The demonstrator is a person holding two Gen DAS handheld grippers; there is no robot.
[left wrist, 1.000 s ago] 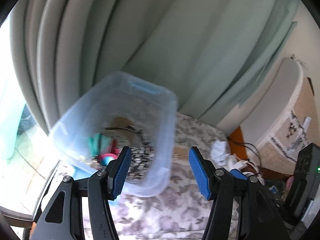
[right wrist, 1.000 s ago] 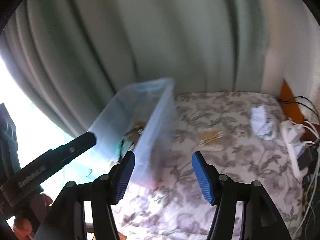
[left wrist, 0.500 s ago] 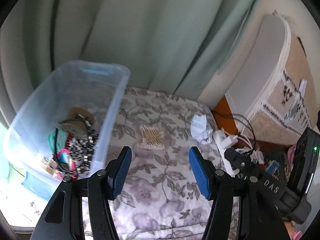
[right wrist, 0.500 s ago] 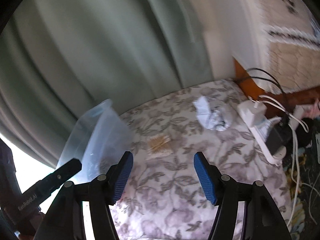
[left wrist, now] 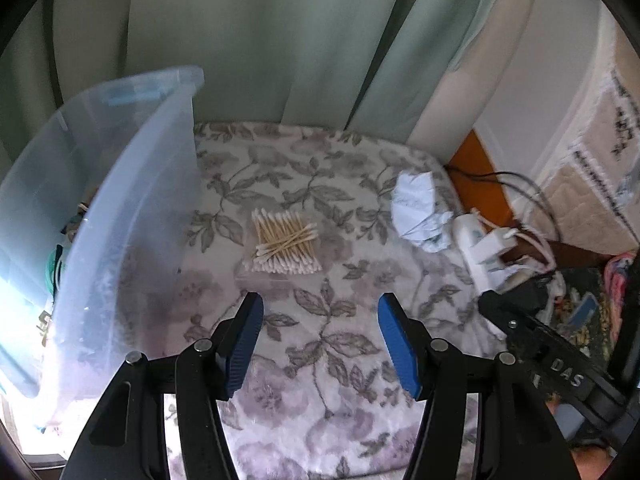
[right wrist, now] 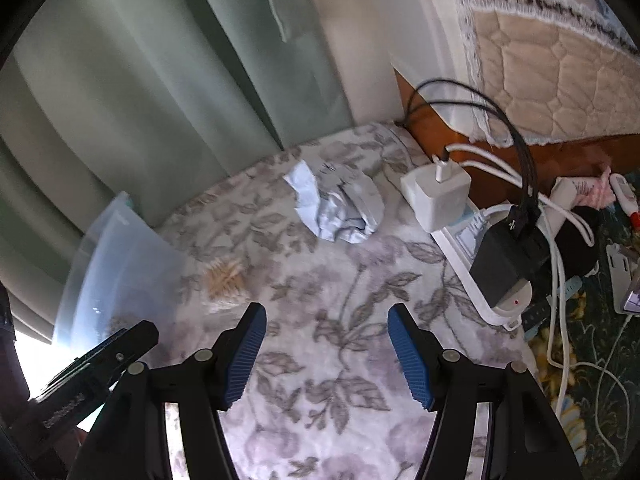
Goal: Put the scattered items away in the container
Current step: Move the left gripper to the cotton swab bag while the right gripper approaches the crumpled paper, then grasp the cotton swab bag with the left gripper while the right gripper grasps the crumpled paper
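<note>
Pale green curtains (left wrist: 280,40) hang behind the flowered cloth surface (left wrist: 320,340). A quilted mattress (right wrist: 540,60) stands at right. Bright daylight comes from the left.

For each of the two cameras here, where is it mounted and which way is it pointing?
Left wrist: sits on the left gripper, facing the cotton swabs beside the clear bin; its open blue fingers show.
Right wrist: sits on the right gripper, facing the crumpled paper and power strip; its open fingers show.
Shared: swabs, paper, bin, floral cloth.

Container (left wrist: 132,184) left of cotton swabs (left wrist: 286,246); crumpled paper (left wrist: 418,216) right; power strip (right wrist: 476,264) beyond
</note>
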